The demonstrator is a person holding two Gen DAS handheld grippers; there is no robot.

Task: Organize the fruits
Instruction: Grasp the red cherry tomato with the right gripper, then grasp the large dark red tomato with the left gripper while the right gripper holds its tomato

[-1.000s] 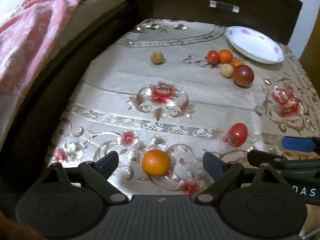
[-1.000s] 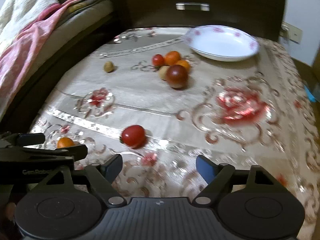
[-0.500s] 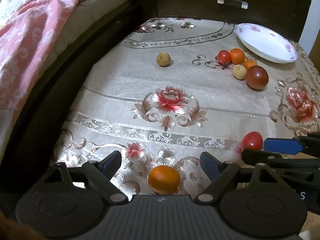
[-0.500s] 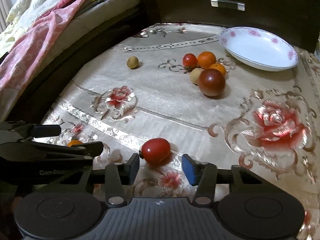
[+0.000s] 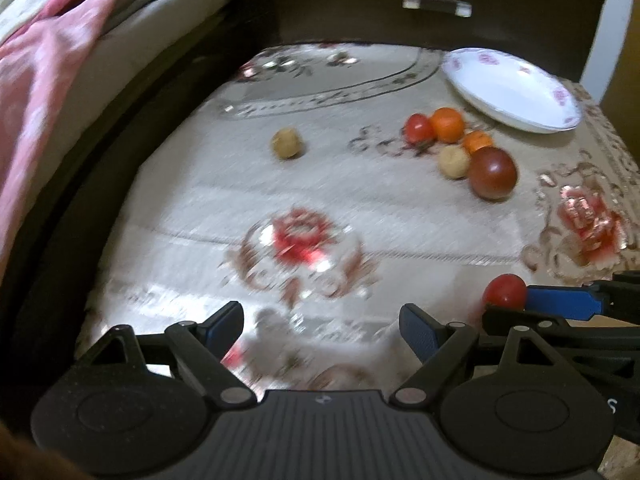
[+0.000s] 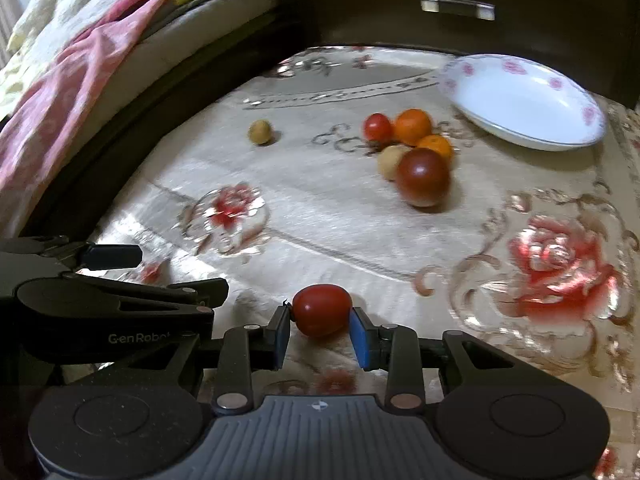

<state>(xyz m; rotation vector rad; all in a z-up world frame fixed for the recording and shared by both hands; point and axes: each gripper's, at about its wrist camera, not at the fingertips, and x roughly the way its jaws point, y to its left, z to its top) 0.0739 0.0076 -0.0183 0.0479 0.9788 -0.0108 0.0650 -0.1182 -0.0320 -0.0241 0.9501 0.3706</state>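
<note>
R tongs [image 6: 320,334] closing w/ red tomato [image 6: 322,310] between pads, L tongs [image 5: 322,326] spread wide, nothing between.

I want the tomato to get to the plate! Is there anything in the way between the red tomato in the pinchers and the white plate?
Partly. The right gripper is closing around the small red tomato. A cluster of fruit led by a dark reddish-brown tomato sits before the white flowered plate; lifting over clears it.

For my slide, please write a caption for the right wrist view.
Right gripper closing around a red tomato on the floral tablecloth; white plate beyond.
</note>
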